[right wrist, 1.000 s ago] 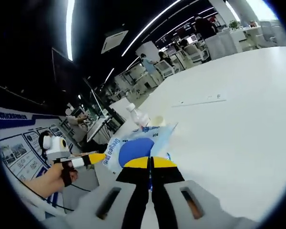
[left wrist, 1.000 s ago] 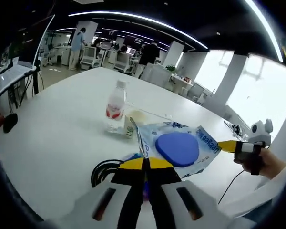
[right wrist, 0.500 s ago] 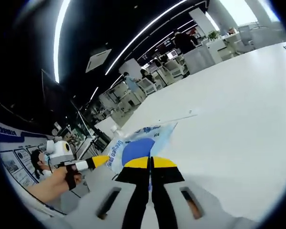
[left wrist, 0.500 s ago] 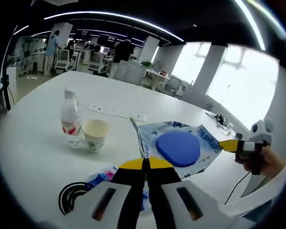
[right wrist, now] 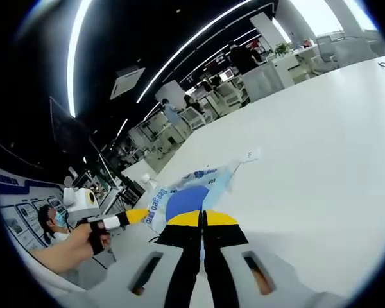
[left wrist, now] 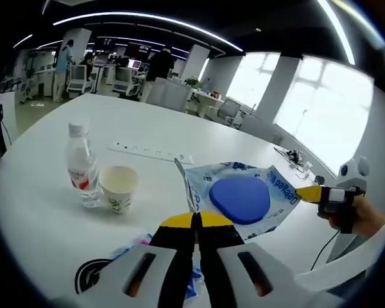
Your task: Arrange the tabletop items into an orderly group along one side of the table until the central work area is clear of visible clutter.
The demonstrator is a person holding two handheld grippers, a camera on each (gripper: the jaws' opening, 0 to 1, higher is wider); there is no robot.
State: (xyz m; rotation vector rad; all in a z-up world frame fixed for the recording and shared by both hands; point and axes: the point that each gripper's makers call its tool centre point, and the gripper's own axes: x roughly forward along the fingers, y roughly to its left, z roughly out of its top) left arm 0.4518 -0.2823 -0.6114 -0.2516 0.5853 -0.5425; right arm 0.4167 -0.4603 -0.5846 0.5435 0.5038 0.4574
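Observation:
A clear plastic bag [left wrist: 244, 196] with a blue round pad inside and blue print hangs stretched between both grippers above the white table [left wrist: 45, 224]. My left gripper [left wrist: 195, 221] is shut on its near edge. My right gripper [left wrist: 308, 194], held by a hand, is shut on the bag's far right corner. In the right gripper view the same bag [right wrist: 187, 196] rises from my shut right gripper [right wrist: 203, 219], and the left gripper [right wrist: 135, 216] pinches its left corner. A water bottle [left wrist: 81, 163] and a paper cup [left wrist: 118, 187] stand side by side on the left.
A white power strip [left wrist: 151, 153] lies behind the cup. A black cable coil [left wrist: 93, 276] and a colourful wrapper [left wrist: 131, 247] lie near the table's front edge. Small items [left wrist: 295, 157] sit at the far right. Office desks and people stand beyond.
Both cameras have swung, so the bottle and cup now sit further left in the left gripper view. The bag stays stretched between the two shut grippers.

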